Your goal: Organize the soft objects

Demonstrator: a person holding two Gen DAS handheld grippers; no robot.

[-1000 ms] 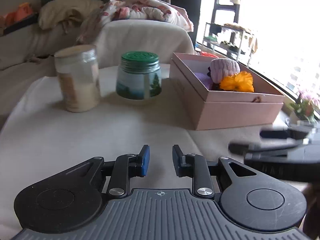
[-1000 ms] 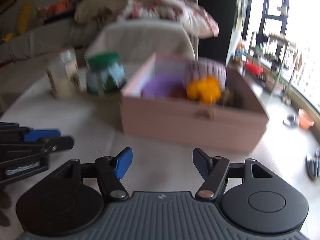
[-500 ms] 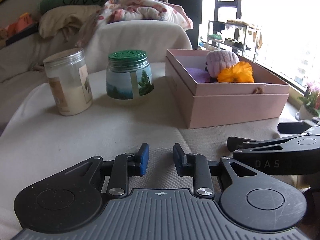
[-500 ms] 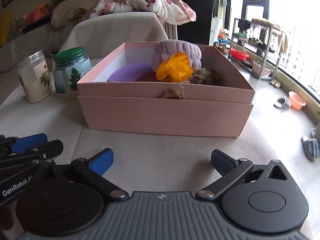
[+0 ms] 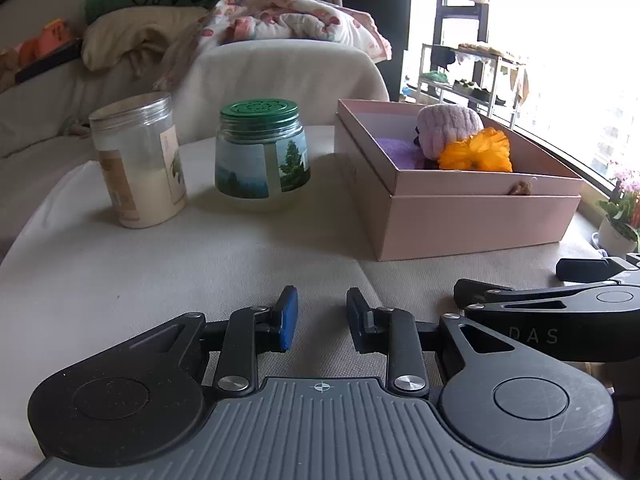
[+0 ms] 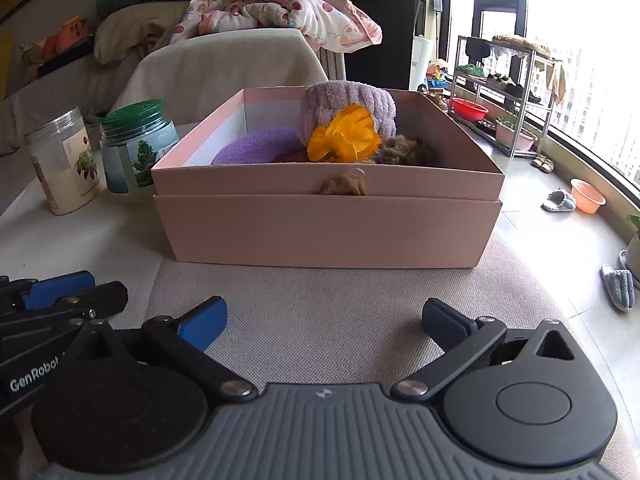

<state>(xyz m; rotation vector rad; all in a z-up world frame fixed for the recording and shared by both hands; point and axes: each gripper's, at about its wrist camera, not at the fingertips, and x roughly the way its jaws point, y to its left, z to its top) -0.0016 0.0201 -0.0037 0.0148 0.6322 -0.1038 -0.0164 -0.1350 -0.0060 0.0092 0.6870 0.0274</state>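
A pink open box (image 6: 328, 232) (image 5: 472, 224) stands on the cloth-covered table (image 5: 200, 264). In it lie a lilac fluffy item (image 6: 348, 104) (image 5: 448, 124), an orange soft item (image 6: 344, 136) (image 5: 476, 152), a purple pad (image 6: 256, 146) and a brown furry item (image 6: 404, 152). My left gripper (image 5: 322, 320) hovers low over the table in front of the box, jaws a small gap apart and empty. My right gripper (image 6: 324, 320) is wide open and empty, in front of the box; it also shows in the left wrist view (image 5: 560, 308).
A clear jar with white contents (image 5: 136, 160) and a green-lidded jar (image 5: 260, 152) stand left of the box. A covered chair (image 5: 280, 76) with bedding stands behind the table. On the right is a window, a rack (image 6: 500, 92) and floor items.
Both grippers have drawn back and steadied in front of the box. The right gripper's jaws have spread wider. The left jaws keep about the same gap.
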